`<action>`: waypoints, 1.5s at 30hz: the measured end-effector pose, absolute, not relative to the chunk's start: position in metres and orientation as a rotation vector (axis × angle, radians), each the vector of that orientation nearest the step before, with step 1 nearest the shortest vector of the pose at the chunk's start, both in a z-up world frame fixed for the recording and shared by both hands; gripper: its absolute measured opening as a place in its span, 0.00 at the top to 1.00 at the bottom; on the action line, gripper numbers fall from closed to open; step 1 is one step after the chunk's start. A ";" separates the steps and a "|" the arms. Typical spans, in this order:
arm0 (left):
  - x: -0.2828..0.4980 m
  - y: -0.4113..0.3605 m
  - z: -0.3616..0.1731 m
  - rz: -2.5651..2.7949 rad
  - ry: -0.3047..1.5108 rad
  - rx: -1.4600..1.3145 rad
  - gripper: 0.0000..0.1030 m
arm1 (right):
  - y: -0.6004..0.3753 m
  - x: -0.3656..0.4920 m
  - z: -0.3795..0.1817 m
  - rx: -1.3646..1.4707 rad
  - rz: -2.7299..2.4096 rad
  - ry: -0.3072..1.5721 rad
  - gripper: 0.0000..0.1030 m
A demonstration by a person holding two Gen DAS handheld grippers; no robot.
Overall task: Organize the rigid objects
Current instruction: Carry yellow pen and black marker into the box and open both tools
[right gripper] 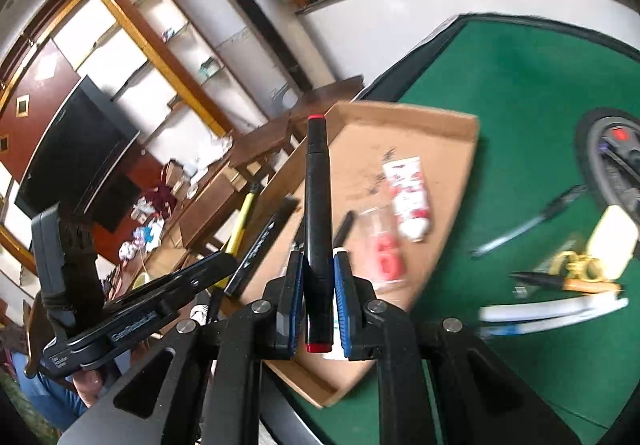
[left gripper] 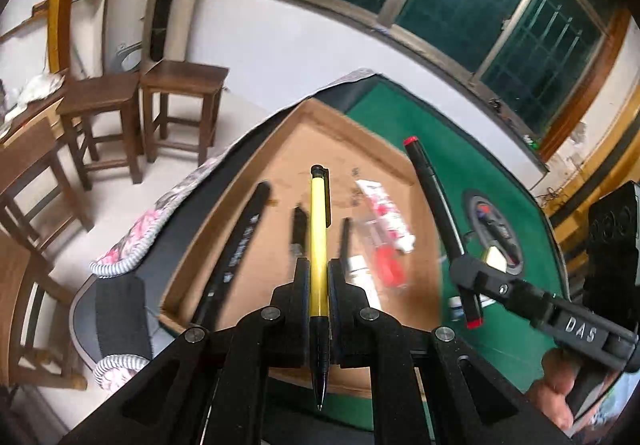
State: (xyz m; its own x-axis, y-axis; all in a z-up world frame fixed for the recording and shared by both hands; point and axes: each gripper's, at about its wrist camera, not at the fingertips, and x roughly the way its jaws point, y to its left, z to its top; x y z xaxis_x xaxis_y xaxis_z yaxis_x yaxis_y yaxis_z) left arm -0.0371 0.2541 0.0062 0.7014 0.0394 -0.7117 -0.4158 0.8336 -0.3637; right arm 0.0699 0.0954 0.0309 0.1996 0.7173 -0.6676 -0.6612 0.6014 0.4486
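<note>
Both grippers hang above the shallow brown cardboard tray (left gripper: 304,125), seemingly to add to the pens inside: the left gripper (left gripper: 319,269) clamps a yellow-barrelled black-tipped pen (left gripper: 319,237), the right gripper (right gripper: 318,265) a black red-capped marker (right gripper: 317,205).

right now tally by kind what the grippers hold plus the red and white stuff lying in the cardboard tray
yellow pen, in left gripper: 1
black marker with red ends, in right gripper: 1
red and white tube, in cardboard tray: 1
clear packet with red inside, in tray: 1
total: 4
</note>
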 end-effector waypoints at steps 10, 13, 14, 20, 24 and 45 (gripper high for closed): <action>-0.042 0.265 -0.012 0.279 0.791 -0.578 0.93 | 0.116 0.066 -0.002 0.027 0.911 1.067 0.86; -0.035 0.268 -0.012 0.270 0.796 -0.577 0.93 | 0.106 0.069 -0.005 0.036 0.898 1.064 0.86; -0.031 0.269 -0.014 0.269 0.807 -0.577 0.93 | 0.104 0.070 -0.006 0.038 0.890 1.062 0.86; -0.008 0.260 -0.017 0.246 0.854 -0.526 0.93 | 0.104 0.082 -0.014 0.040 0.861 1.076 0.86; 0.014 0.245 -0.021 0.229 0.908 -0.461 0.93 | 0.110 0.090 -0.020 0.015 0.835 1.086 0.86; 0.008 0.240 -0.030 0.187 0.884 -0.474 0.45 | 0.103 0.081 -0.013 -0.074 0.914 1.004 0.58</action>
State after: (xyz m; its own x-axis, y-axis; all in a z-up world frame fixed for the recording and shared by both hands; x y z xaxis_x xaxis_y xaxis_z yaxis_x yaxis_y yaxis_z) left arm 0.0076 0.2398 -0.0302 0.6256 -0.0355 -0.7793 -0.3485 0.8810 -0.3200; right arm 0.0807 0.1034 -0.0128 0.2121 0.6255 -0.7509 -0.6891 0.6406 0.3389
